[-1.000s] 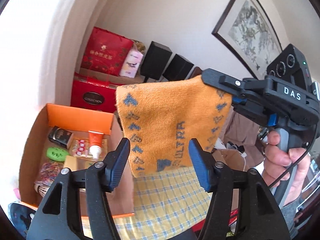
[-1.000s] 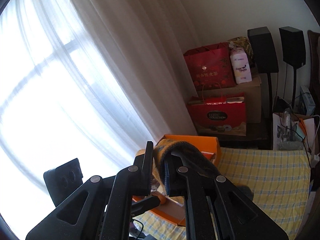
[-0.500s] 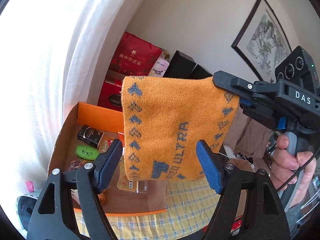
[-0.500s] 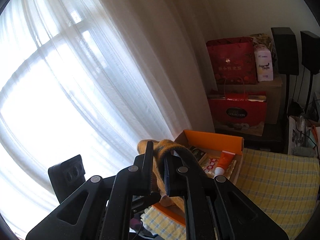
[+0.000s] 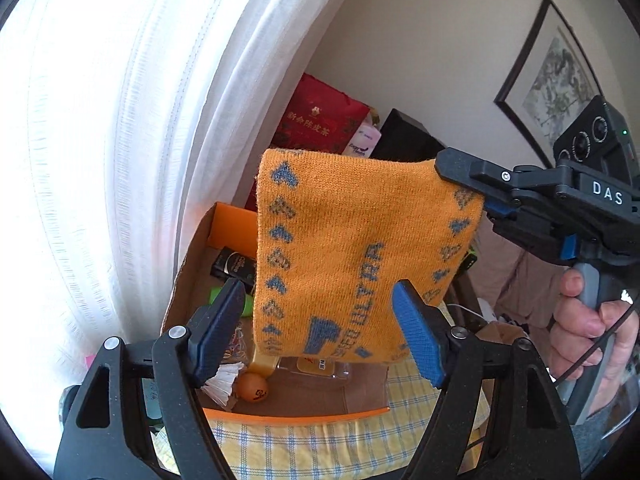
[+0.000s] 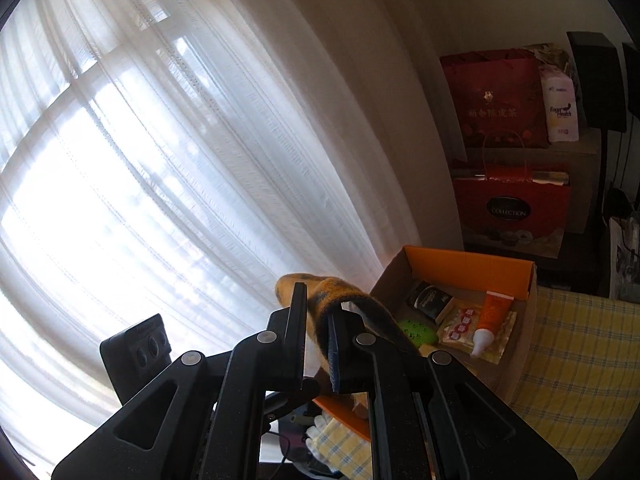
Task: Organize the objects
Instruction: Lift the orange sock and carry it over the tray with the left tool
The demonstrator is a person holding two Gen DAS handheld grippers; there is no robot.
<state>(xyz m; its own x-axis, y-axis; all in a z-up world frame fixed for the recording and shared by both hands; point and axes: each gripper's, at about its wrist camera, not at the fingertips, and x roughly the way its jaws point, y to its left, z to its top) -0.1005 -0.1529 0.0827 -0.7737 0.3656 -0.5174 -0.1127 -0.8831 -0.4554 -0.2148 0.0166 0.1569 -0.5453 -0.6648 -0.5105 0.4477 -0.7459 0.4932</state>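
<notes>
My right gripper [image 6: 316, 340] is pinching the orange knit sock [image 5: 360, 248] by one top corner; fingers pressed onto the fabric w/ only the cloth between them. In the left wrist view the sock hangs flat in the air, blue arrow shapes down both sides and blue lettering reading "ULTRA" up the middle. My right hand [image 5: 588, 320] grips the handle off to the right of it.

My left gripper [image 5: 316, 340] is spread wide, blue pads [image 5: 418, 344] either side of the sock's lower edge. Sock hangs just beyond the tips; can't tell if the pads touch it.

Below and behind the sock sits the orange cardboard box [image 6: 468, 260], on a yellow checked cloth [image 6: 580, 360], at the cloth's edge nearest the white curtain [image 6: 200, 160]. In the box, right wrist view: a black packet [image 6: 428, 300] twd the far left corner, a green oval thing [image 6: 416, 330] in front of it, an orange tube w/ white cap [image 6: 490, 320] lying on a flat packet along the right side. Left wrist view shows an orange ball [image 5: 254, 388] and sth white and feathery [image 5: 224, 380] at the box's near edge.

Bkgd: red gift bag [image 6: 496, 96] atop a cardboard carton, red "Collection" box [image 6: 512, 204] below it, black speakers [image 6: 600, 80] right of them, framed picture [image 5: 556, 80] on the wall.
</notes>
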